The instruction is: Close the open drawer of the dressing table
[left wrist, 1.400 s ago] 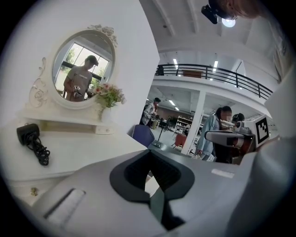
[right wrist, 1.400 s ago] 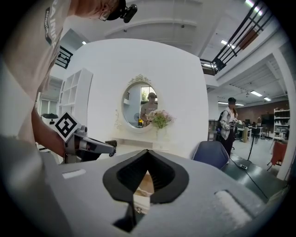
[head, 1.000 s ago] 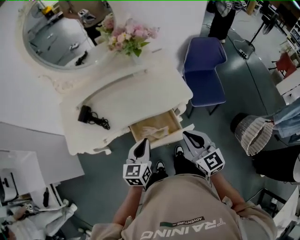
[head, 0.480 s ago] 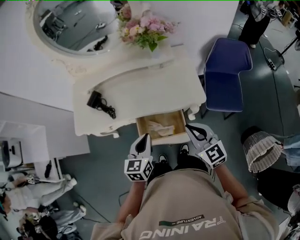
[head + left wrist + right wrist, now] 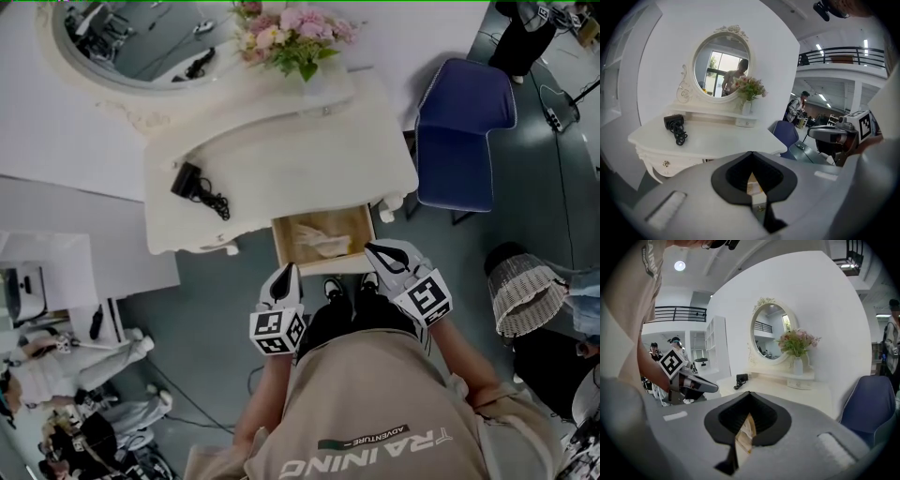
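Observation:
The white dressing table (image 5: 281, 150) has its right-hand drawer (image 5: 323, 238) pulled out, showing a wooden inside with a pale crumpled thing in it. My right gripper (image 5: 372, 249) is shut and empty, its tip at the right end of the drawer front (image 5: 328, 269). My left gripper (image 5: 287, 273) is also shut and empty, just left of the drawer's near left corner and apart from it. In the left gripper view the left gripper (image 5: 751, 153) points at the table. In the right gripper view the right gripper (image 5: 749, 393) does the same, with the drawer (image 5: 746, 432) seen through the slit.
On the tabletop lies a black device with a cord (image 5: 194, 186), and a vase of flowers (image 5: 295, 33) stands below the oval mirror (image 5: 141, 42). A blue chair (image 5: 464, 131) is right of the table, a wicker basket (image 5: 525, 295) further right. My shoes (image 5: 333, 288) are below the drawer.
Both grippers have come closer to the open drawer, the right one reaching its front. The drawer stands out about as far as before.

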`<act>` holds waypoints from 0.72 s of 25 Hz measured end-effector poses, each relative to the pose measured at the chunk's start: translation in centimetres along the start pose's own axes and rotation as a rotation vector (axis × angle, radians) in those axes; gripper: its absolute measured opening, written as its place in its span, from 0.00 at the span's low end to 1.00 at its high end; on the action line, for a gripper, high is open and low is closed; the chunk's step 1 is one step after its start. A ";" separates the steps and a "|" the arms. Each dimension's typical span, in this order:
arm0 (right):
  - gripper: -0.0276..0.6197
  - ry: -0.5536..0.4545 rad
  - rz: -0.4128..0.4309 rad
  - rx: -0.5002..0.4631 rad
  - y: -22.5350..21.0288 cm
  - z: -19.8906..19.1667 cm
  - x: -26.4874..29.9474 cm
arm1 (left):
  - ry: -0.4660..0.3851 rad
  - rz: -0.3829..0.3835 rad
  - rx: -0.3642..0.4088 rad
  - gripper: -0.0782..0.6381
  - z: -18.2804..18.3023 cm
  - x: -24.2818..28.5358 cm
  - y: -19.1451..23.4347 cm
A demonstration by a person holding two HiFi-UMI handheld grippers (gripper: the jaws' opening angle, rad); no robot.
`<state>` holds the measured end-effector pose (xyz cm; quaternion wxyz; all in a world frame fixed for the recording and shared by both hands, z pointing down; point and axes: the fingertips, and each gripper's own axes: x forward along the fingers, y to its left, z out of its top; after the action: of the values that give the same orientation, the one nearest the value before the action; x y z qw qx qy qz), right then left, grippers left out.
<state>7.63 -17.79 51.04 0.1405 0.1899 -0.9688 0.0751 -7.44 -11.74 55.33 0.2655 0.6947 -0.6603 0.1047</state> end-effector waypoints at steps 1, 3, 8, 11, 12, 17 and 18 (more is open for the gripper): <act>0.05 0.013 -0.001 -0.002 0.2 -0.3 0.1 | 0.015 -0.002 -0.003 0.13 -0.7 0.1 0.3; 0.05 0.033 -0.018 -0.002 0.2 -0.5 0.2 | 0.054 -0.011 -0.002 0.13 -2.3 0.4 0.8; 0.05 0.022 -0.071 -0.011 -0.1 0.7 0.1 | 0.167 -0.026 0.065 0.13 -7.3 1.3 2.1; 0.05 0.049 -0.082 -0.015 0.0 0.1 0.2 | 0.226 -0.041 0.066 0.13 -10.4 1.8 2.6; 0.05 0.057 -0.083 -0.013 0.1 -0.2 0.3 | 0.245 -0.046 0.060 0.13 -11.3 2.0 2.7; 0.05 0.100 -0.076 -0.022 1.0 -1.1 0.5 | 0.340 -0.068 0.028 0.13 -15.6 3.0 2.9; 0.05 0.106 -0.078 -0.019 1.1 -1.3 0.5 | 0.355 -0.069 0.010 0.13 -16.4 3.3 3.0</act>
<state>7.11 -16.68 52.35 0.1964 0.2218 -0.9525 0.0701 -6.65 -6.21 71.34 0.3777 0.6889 -0.5784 0.2198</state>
